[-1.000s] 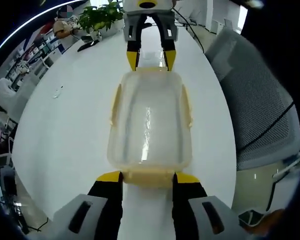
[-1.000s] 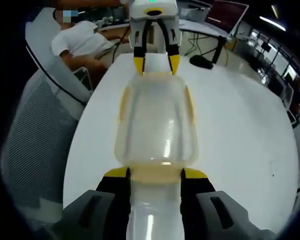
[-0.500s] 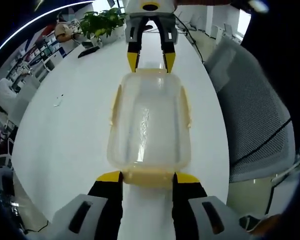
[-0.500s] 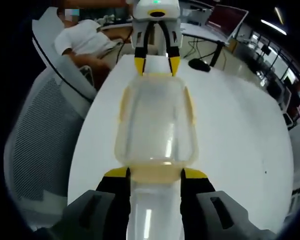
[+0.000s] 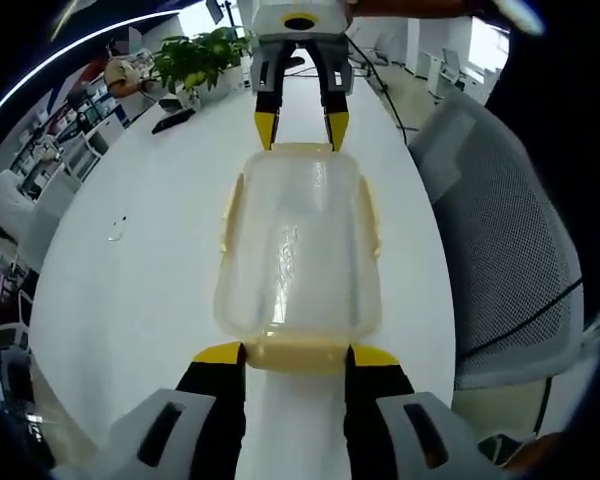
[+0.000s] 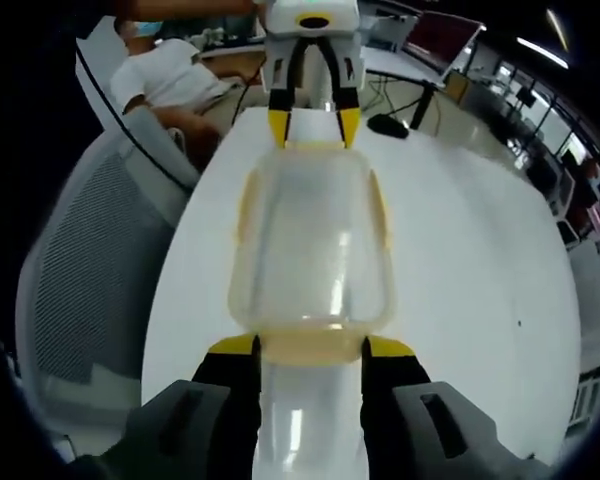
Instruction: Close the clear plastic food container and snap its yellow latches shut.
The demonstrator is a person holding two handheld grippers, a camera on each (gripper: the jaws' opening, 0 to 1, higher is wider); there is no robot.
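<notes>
Clear plastic food container [image 5: 298, 250], rectangular with a pale yellow rim, is held between the two grippers above the white round table [image 5: 130, 290], lid on. In the left gripper view the left gripper [image 5: 295, 355] brackets the near end latch at 6 o'clock, jaws parted just wider than the latch, while the right gripper [image 5: 292, 122] meets the far end at 12 o'clock. In the right gripper view the roles mirror: right gripper [image 6: 310, 348] near, left gripper [image 6: 313, 125] far, container [image 6: 312, 245] between. Against a second ago the container sits unchanged between the jaws; only the background has slid, so the cameras moved together, probably a lift. I count one container, four yellow latches, two grippers. The side latches [image 5: 230, 210] look flared, likely not yet snapped; whether the jaws truly pinch the end latches I cannot tell.
</notes>
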